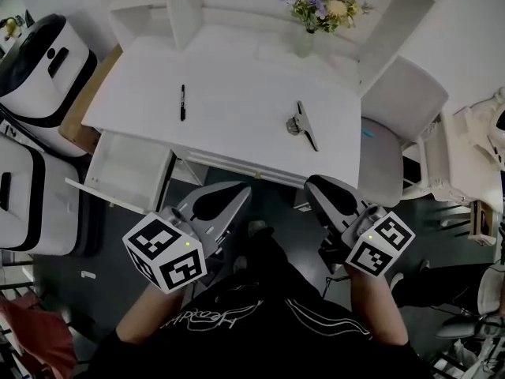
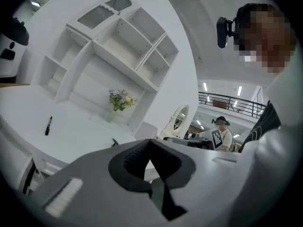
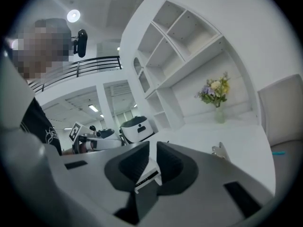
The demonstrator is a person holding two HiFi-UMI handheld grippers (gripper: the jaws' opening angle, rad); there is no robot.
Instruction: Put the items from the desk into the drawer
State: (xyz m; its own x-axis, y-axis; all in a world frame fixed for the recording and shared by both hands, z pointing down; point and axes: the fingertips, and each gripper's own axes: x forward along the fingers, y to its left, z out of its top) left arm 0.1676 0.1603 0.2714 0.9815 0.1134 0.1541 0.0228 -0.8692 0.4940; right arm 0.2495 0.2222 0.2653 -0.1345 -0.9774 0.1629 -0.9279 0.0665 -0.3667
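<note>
A black pen (image 1: 182,101) lies on the left part of the white desk (image 1: 237,93), and a metal clip (image 1: 302,123) lies on its right part. The white drawer (image 1: 130,170) stands pulled out below the desk's left front corner, with nothing inside. My left gripper (image 1: 241,189) and right gripper (image 1: 316,184) hang side by side in front of the desk's near edge, short of both items. Each has its jaws together and holds nothing. The left gripper view shows the pen (image 2: 48,125) and the clip (image 2: 114,142) beyond the left gripper (image 2: 150,141). The right gripper view shows the clip (image 3: 220,151) past the right gripper (image 3: 152,144).
A vase of flowers (image 1: 319,10) stands at the desk's back, in front of a white shelf unit (image 1: 181,2). A grey chair (image 1: 390,125) sits at the desk's right. Two white cases (image 1: 39,69) (image 1: 31,196) and a cardboard box (image 1: 79,109) crowd the left side.
</note>
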